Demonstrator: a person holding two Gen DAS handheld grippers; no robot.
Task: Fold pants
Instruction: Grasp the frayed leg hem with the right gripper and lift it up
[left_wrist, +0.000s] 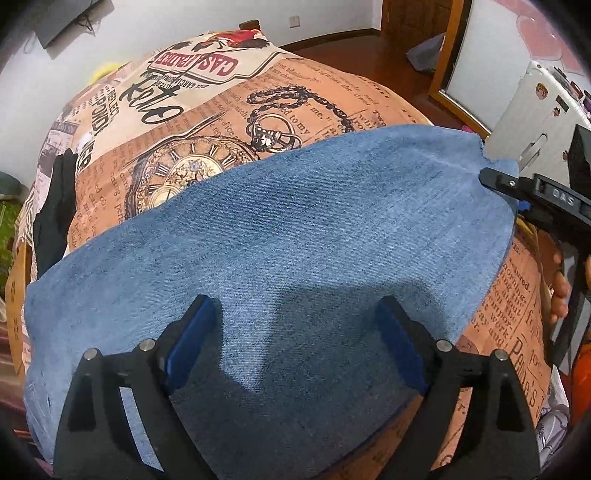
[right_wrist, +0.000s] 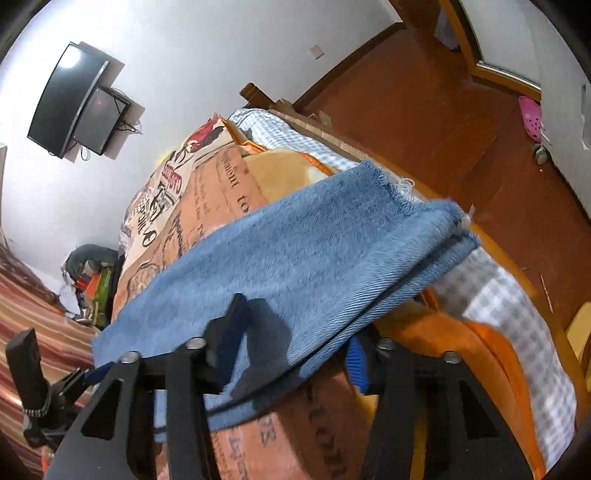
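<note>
The left wrist view looks steeply down on blue denim pants spread flat across a bed cover printed with newspaper text and a pocket watch. The left tongs stand wide apart over the near part of the cloth, their blue pads on either side of a bare stretch of denim with nothing pinched between them, and their shadow falls on the fabric. At the right edge of this view the right tongs reach the far corner of the pants, where the frayed hem lies, and part of a hand shows below them. In the right wrist view the pants lie folded in layers over the corner of the bed, the layered edge hanging out past the cover above an orange blanket and a checked sheet. The right tongs sit at a middling gap with the edge of the denim running between the fingers; the picture is blurred there, so I cannot tell whether the pads press on the cloth. A television hangs on the white wall beyond.
</note>
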